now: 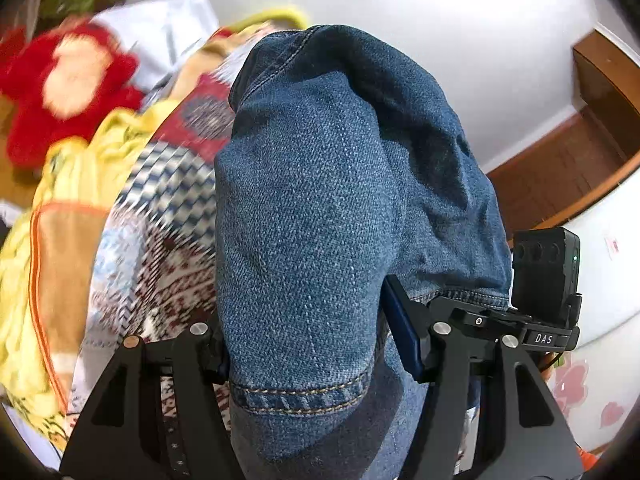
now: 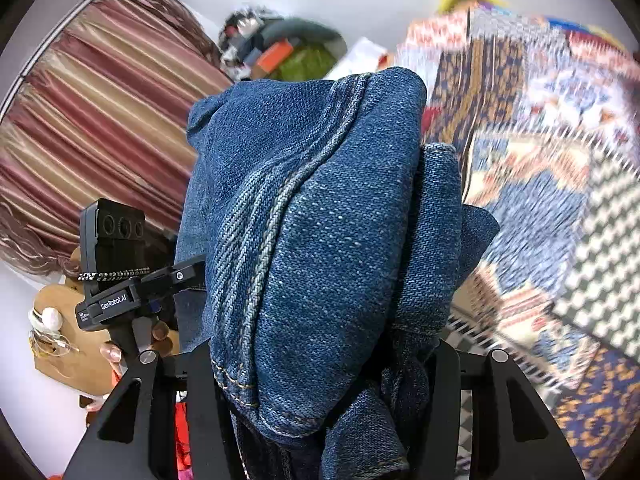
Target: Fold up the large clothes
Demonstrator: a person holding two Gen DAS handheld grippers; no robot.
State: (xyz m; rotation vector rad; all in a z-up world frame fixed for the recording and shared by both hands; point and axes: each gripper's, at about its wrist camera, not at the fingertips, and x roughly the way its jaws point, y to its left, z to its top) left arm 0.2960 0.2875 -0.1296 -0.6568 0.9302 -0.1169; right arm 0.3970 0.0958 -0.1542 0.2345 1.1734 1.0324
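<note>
A pair of blue denim jeans (image 1: pixel 320 184) fills the middle of the left wrist view, bunched into a thick roll with a stitched hem at the bottom. My left gripper (image 1: pixel 314 346) is shut on this denim, which hides its fingertips. In the right wrist view the same jeans (image 2: pixel 320 208) bulge up with a seam running down them, and my right gripper (image 2: pixel 320 364) is shut on a folded wad of the cloth. The two grippers are side by side: the right one's black module (image 1: pixel 546 272) shows at the left view's right edge, and the left one (image 2: pixel 114 268) shows with a hand (image 2: pixel 160 332) on it.
A patterned patchwork blanket (image 2: pixel 532 184) lies under and beyond the jeans. On it lie a yellow cloth (image 1: pixel 72 184) and a red plush toy (image 1: pixel 68 80). A striped curtain (image 2: pixel 100 120) hangs at the left; a brown wooden floor edge (image 1: pixel 568 164) and white wall are at the right.
</note>
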